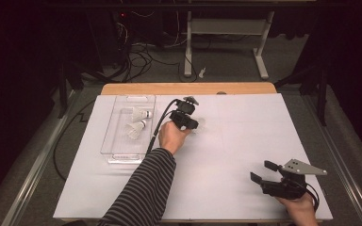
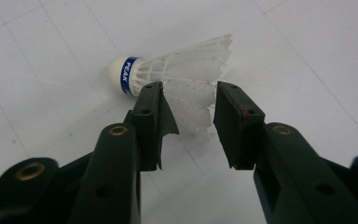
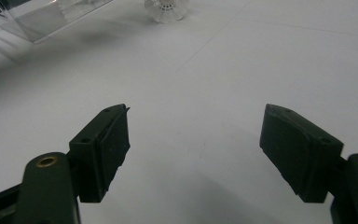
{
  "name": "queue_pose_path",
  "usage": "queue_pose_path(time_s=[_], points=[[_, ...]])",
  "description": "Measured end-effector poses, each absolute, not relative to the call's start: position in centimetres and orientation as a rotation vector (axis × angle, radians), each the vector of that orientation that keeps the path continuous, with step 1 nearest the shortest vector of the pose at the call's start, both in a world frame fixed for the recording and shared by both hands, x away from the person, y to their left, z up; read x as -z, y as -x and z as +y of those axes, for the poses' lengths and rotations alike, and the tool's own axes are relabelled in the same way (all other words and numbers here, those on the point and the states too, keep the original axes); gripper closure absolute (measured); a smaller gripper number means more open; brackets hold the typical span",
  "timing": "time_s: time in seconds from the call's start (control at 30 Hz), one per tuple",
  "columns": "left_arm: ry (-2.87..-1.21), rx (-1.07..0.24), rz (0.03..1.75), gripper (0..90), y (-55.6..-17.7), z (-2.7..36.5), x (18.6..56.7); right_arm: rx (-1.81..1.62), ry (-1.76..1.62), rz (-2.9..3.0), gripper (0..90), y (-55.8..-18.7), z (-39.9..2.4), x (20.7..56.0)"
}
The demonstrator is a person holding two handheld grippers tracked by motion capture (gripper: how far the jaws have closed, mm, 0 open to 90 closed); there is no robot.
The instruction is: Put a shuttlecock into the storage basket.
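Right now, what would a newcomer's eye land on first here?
Probably the white shuttlecock lying on its side on the table, its feathers between the left gripper jaws, which are not yet pressing on it. Next, the clear tray at the table's left holding two more shuttlecocks, and the right gripper open at the near right.

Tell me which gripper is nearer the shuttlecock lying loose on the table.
Left. The left gripper has its jaws either side of the shuttlecock feathers; the right gripper rests far off, near the table's front edge.
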State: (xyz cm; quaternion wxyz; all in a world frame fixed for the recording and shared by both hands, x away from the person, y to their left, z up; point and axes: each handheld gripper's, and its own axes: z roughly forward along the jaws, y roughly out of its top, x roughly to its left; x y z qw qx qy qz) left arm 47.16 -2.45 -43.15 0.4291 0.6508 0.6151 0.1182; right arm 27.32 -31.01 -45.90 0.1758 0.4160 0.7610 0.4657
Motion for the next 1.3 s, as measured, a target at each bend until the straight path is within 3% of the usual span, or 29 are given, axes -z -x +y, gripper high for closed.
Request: queue_pose_path(time_s=[0.8, 1.3], points=[[-1.682, -0.244, 1.544, 87.9, -47.04, -2.46, 43.71, -1.319, -1.175, 2.159, 24.5, -27.32, -30.98, 45.9], [-1.693, -0.263, 1.528, 89.3, -46.83, -1.95, 43.27, -1.316, -1.177, 2.159, 24.5, -27.31, -30.97, 45.91]])
